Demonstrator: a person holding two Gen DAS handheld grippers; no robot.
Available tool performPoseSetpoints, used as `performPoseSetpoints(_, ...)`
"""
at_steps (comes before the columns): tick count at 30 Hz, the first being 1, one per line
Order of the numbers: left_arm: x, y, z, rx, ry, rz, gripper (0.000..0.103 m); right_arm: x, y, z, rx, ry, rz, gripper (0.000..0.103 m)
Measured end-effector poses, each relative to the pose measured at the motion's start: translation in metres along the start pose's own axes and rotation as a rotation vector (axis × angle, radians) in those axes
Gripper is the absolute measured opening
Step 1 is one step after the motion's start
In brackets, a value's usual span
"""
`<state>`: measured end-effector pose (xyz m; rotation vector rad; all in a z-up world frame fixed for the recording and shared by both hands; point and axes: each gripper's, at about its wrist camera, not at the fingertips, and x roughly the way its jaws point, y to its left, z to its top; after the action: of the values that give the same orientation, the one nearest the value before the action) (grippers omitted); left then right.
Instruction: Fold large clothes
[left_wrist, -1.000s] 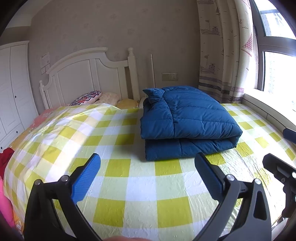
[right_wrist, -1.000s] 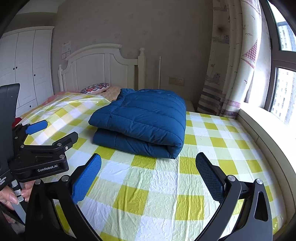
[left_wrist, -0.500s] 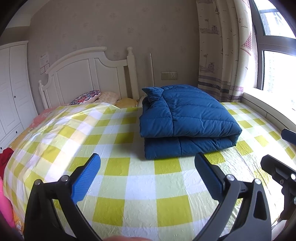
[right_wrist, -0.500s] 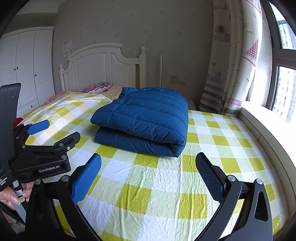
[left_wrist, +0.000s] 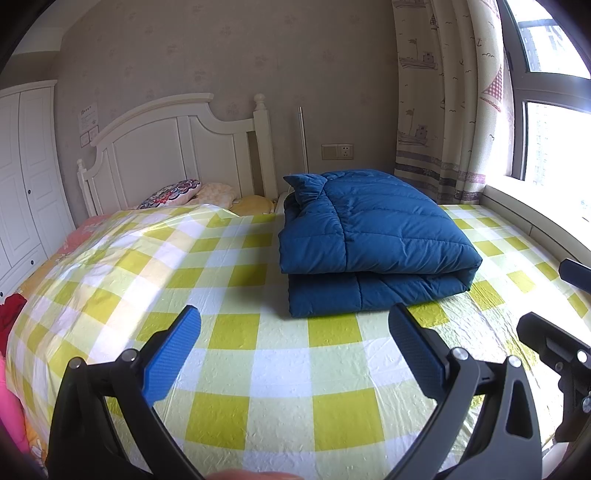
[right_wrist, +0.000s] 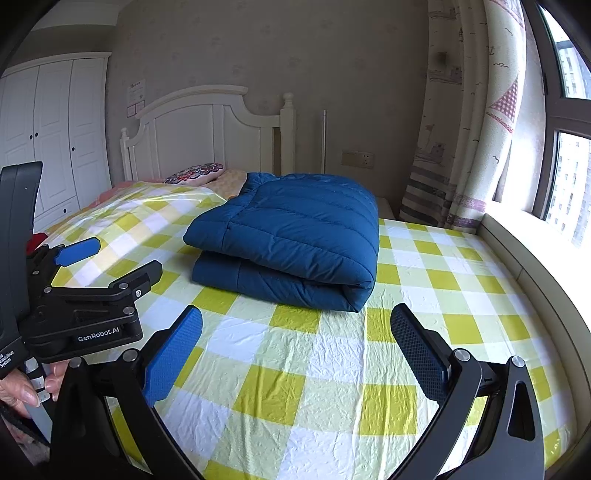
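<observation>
Both claws have edged slightly nearer the blue jacket (left_wrist: 369, 236), which lies folded double mid-bed (left_wrist: 280, 373). Left claw (left_wrist: 291, 354) and right claw (right_wrist: 295, 354) hang spread, empty; folding looks finished.

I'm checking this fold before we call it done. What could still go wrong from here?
The blue padded jacket is puffy and only folded over itself, so the top layer may spring open with nothing holding it. Both tongs, left and right, hang open and clear of it. The checked cover looks slick and wrinkled, so a push on the bundle could slide it rather than flatten it.
</observation>
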<state>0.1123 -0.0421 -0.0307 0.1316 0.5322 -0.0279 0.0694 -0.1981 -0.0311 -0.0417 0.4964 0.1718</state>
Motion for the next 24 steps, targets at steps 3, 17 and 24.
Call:
performPoseSetpoints(3, -0.0003, -0.0003, 0.0001, -0.001, 0.0, 0.001, 0.101, 0.0001, 0.0006, -0.0001, 0.004, 0.0, 0.003, 0.098)
performPoseSetpoints(17, -0.0045, 0.0011, -0.0001, -0.01, -0.014, 0.001, 0.101, -0.0011, -0.0003, -0.0005, 0.012, -0.005, 0.005, 0.098)
performPoseSetpoints(24, -0.0035, 0.0025, -0.0004, -0.012, -0.014, 0.003, 0.101, -0.0004, -0.0007, -0.0014, 0.011, 0.002, 0.011, 0.098)
